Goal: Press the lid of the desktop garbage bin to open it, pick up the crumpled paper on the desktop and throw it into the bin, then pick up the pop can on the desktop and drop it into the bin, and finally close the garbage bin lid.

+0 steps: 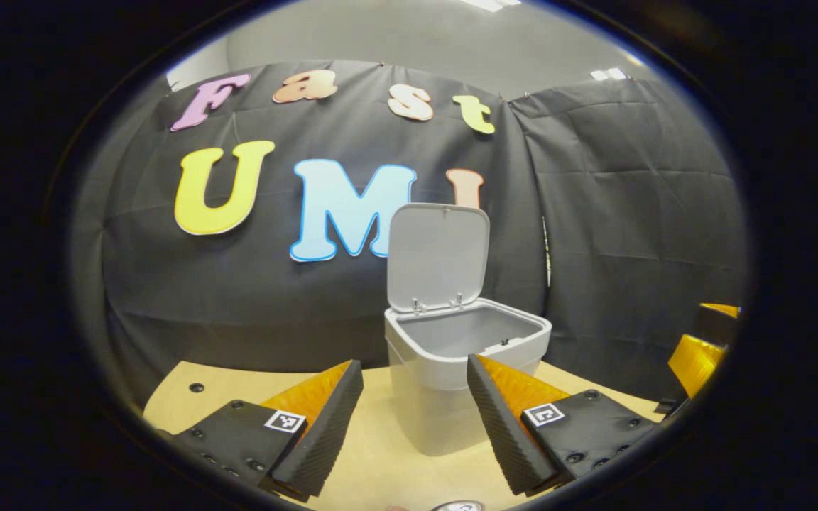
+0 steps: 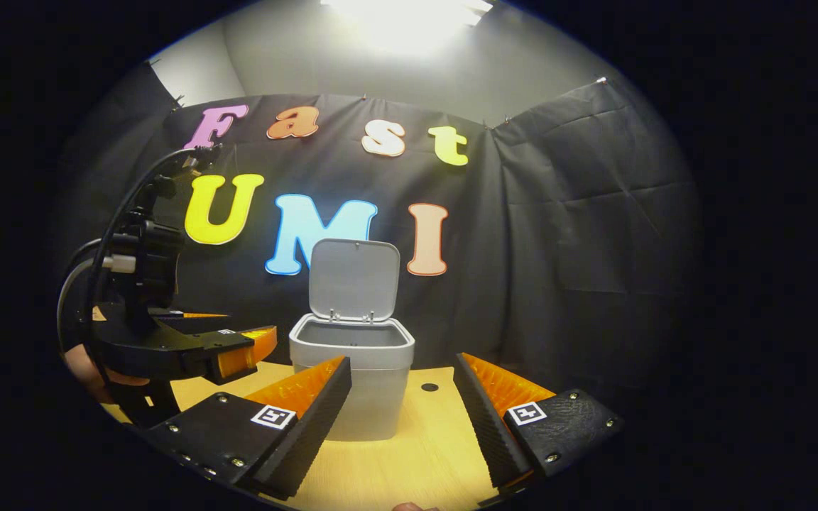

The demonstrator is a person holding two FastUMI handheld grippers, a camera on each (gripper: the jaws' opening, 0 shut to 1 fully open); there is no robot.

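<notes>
Bench (image 1: 380,454) of pale wood spreads across the lower part of both views, backed by the black cloth wall (image 1: 629,213) of the booth. On it, towards the back and just in front of that wall, stands the grey garbage bin (image 1: 427,411), upright, its mouth open. Its lid (image 1: 437,257) is swung up on the rear hinge and stands nearly vertical behind the opening, inner face towards the cameras; what lies inside the bin cannot be made out. In the right gripper view the same bin (image 2: 373,397) sits at centre with the lid (image 2: 353,278) raised the same way.

The left claw (image 1: 415,419) hovers in front of the bin with its jaws spread wide and nothing between them; the bin's body shows through the gap. In the right gripper view that same claw (image 2: 238,351) appears at the left, to the left of the bin and near its rim, with black cables looping up from its body and part of a hand beneath it. The right claw (image 2: 402,419) is likewise wide apart and empty, aimed at the bin from a little farther back.

A small dark hole (image 2: 429,387) marks the bench just right of the bin. At the bottom edge of the left gripper view a small round metallic object (image 1: 459,506) peeks in, too cropped to identify.
</notes>
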